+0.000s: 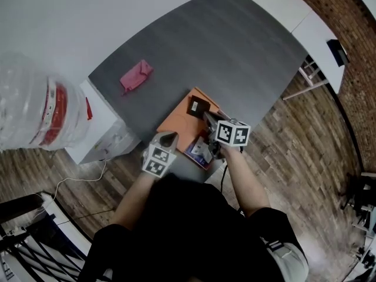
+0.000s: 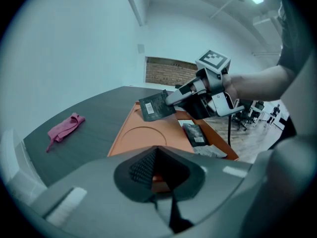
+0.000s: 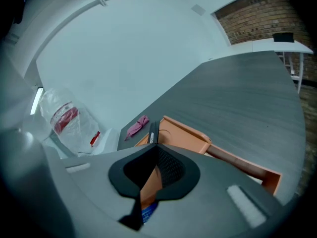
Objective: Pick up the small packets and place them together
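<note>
The right gripper (image 2: pixel 174 99) is clenched on a thin dark packet (image 2: pixel 154 106), pinching it by 1 edge so that it hangs tilted above the far end of the orange tray (image 2: pixel 130 142), clear of the tray floor. 2 other packets (image 2: pixel 195 134) lie side by side at the tray's near right end. The left gripper (image 1: pixel 167 137) hovers by the tray's near left edge, its jaws closed on nothing. The grip looks like the weak point: held only at its rim, the slick packet could swivel or slide out if the hand tilts. Let go where it hangs, it would land well apart from the pair, not together with them
</note>
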Demonstrator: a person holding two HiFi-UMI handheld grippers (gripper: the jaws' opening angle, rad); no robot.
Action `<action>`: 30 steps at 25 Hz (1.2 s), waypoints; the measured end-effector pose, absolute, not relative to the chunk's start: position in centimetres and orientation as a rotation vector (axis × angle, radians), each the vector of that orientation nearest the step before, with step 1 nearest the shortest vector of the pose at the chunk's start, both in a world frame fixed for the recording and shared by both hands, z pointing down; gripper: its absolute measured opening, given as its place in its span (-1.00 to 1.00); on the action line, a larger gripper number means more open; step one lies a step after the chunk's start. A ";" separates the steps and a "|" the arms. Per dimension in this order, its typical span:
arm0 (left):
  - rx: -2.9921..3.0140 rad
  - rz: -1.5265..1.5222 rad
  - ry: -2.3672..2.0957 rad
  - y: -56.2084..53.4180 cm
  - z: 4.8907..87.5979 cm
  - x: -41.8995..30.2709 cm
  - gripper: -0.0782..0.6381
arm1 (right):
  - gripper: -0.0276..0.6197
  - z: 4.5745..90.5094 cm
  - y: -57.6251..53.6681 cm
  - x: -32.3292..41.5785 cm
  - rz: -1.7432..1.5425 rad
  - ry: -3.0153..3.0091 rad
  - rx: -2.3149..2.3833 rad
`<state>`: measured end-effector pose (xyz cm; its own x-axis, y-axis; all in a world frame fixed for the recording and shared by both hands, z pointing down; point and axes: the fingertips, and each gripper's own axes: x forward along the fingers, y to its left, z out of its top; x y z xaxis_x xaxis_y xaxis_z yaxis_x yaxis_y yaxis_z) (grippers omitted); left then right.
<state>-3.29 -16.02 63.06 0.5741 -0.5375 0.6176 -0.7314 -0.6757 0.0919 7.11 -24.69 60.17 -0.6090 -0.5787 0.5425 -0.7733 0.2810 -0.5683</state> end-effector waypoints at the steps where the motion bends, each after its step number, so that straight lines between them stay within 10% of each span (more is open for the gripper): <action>1: 2.473 0.807 -1.032 -16.0 63.1 -3.3 -0.79 | -0.90 60.4 -24.8 7.2 1.251 -2.309 1.264; 20: 2.442 0.803 -1.051 -16.0 63.3 -3.8 -0.79 | 0.02 62.0 -23.5 6.7 0.675 -2.188 1.039; 30: 2.417 0.794 -1.085 -16.4 63.4 -4.1 -0.79 | 0.03 60.2 -22.9 7.7 0.581 -2.207 1.035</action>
